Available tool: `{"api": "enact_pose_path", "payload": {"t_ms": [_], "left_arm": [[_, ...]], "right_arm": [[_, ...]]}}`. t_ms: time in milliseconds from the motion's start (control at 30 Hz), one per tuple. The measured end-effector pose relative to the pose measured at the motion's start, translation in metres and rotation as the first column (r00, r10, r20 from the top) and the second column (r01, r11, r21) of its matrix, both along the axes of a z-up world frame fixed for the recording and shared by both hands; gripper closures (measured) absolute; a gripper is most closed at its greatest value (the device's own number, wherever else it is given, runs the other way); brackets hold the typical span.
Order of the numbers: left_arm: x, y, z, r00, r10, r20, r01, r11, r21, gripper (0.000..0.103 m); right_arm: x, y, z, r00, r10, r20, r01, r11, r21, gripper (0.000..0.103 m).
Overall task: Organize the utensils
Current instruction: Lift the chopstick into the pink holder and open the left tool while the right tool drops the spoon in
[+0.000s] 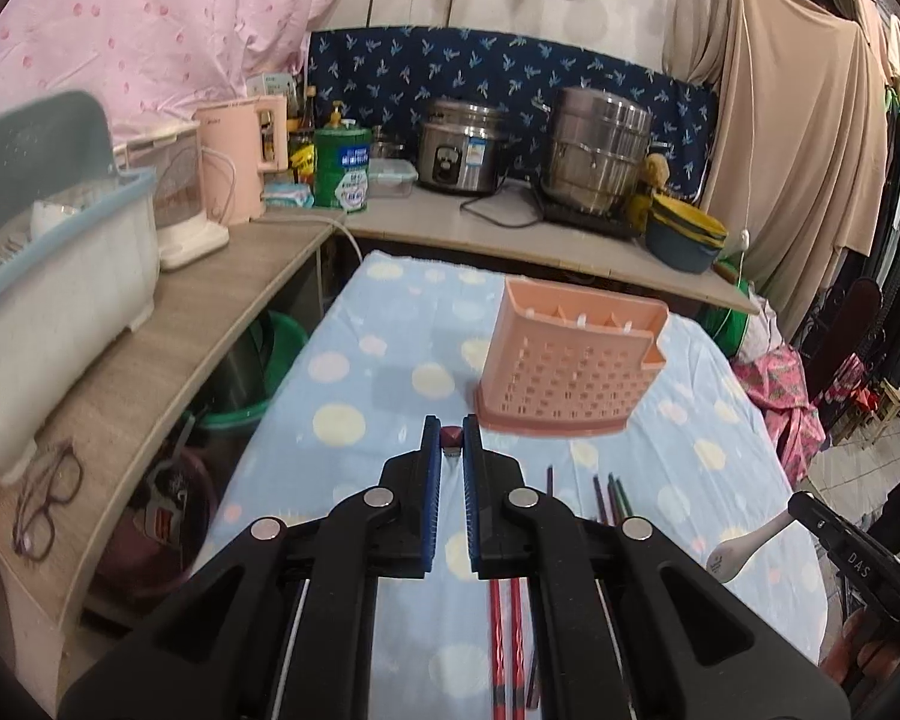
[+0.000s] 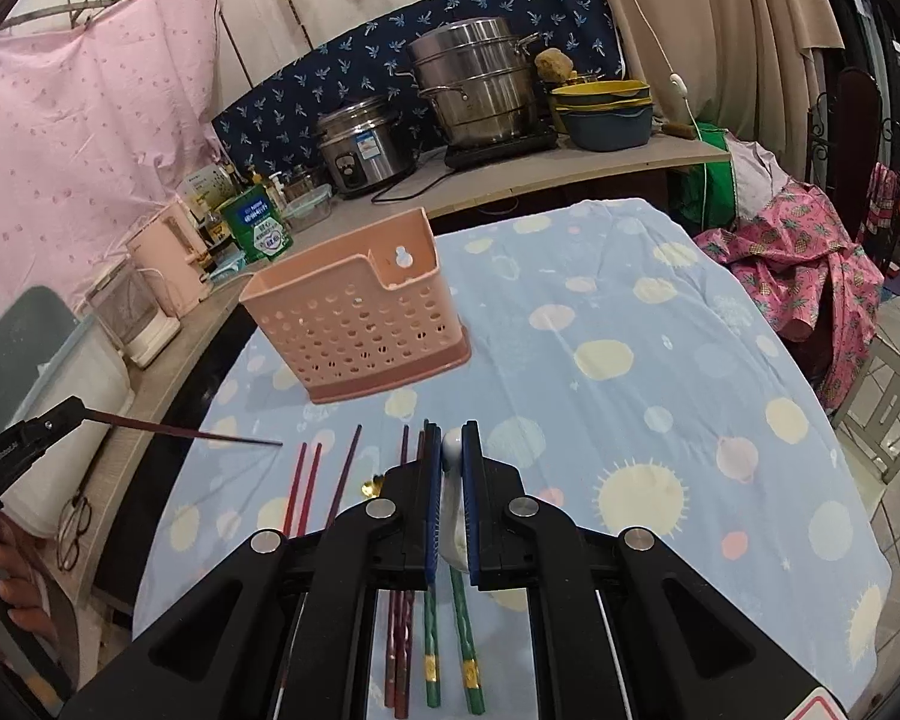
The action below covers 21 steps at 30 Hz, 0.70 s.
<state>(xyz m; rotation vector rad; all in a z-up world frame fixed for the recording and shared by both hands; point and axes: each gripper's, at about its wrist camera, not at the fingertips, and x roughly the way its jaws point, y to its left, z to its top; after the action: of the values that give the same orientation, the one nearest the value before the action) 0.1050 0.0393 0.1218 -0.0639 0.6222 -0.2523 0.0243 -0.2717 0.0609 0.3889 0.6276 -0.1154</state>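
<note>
A pink perforated utensil holder [image 1: 570, 366] stands upright on the blue dotted tablecloth [image 1: 384, 360]; it also shows in the right wrist view [image 2: 354, 312]. My left gripper [image 1: 452, 441] is shut on a dark red chopstick [image 1: 451, 438], held above the cloth just short of the holder; the right wrist view shows that chopstick [image 2: 186, 432] jutting from the left gripper [image 2: 84, 414]. My right gripper [image 2: 452, 444] is shut on a white spoon [image 2: 453, 498]; the spoon shows in the left wrist view [image 1: 744, 549]. Red, purple and green chopsticks [image 2: 432, 630] lie on the cloth below.
A wooden counter [image 1: 168, 330] on the left carries a dish rack [image 1: 42, 276], kettle [image 1: 246, 156] and glasses [image 1: 45, 510]. The back counter holds a rice cooker [image 1: 462, 147], steamer pot [image 1: 600, 150] and bowls [image 1: 684, 234]. Clothes hang at right.
</note>
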Motion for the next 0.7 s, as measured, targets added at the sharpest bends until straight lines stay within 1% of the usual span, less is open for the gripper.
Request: {"api": "enact_pose_path", "payload": {"t_ms": [167,333,433,533,600,700], "left_arm": [[0.019,-0.004,0.035,0.997,0.006,0.072,-0.005,1.0,-0.016,0.096],[0.034,-0.013,0.073,0.986,0.006,0.167,-0.001,1.0,-0.029,0.096],[0.042,-0.021,0.094,0.975,0.007,0.224,0.002,0.999,-0.04,0.096],[0.051,-0.026,0.115,0.962,0.013,0.273,0.008,0.997,-0.077,0.096],[0.058,-0.03,0.128,0.951,0.017,0.308,0.019,0.994,-0.111,0.096],[0.064,-0.04,0.139,0.932,0.022,0.361,0.023,0.992,-0.12,0.096]], "right_arm": [[0.031,-0.009,0.022,0.998,-0.001,0.056,0.001,1.0,0.014,0.097],[0.067,-0.018,0.044,0.993,-0.003,0.121,0.0,1.0,0.023,0.096],[0.086,-0.022,0.053,0.988,0.009,0.153,-0.016,0.999,0.045,0.096],[0.105,-0.026,0.061,0.981,0.015,0.196,-0.028,0.997,0.066,0.096],[0.117,-0.026,0.067,0.975,0.013,0.223,-0.028,0.997,0.066,0.096],[0.134,-0.026,0.072,0.967,0.007,0.256,-0.023,0.998,0.059,0.096]]}}
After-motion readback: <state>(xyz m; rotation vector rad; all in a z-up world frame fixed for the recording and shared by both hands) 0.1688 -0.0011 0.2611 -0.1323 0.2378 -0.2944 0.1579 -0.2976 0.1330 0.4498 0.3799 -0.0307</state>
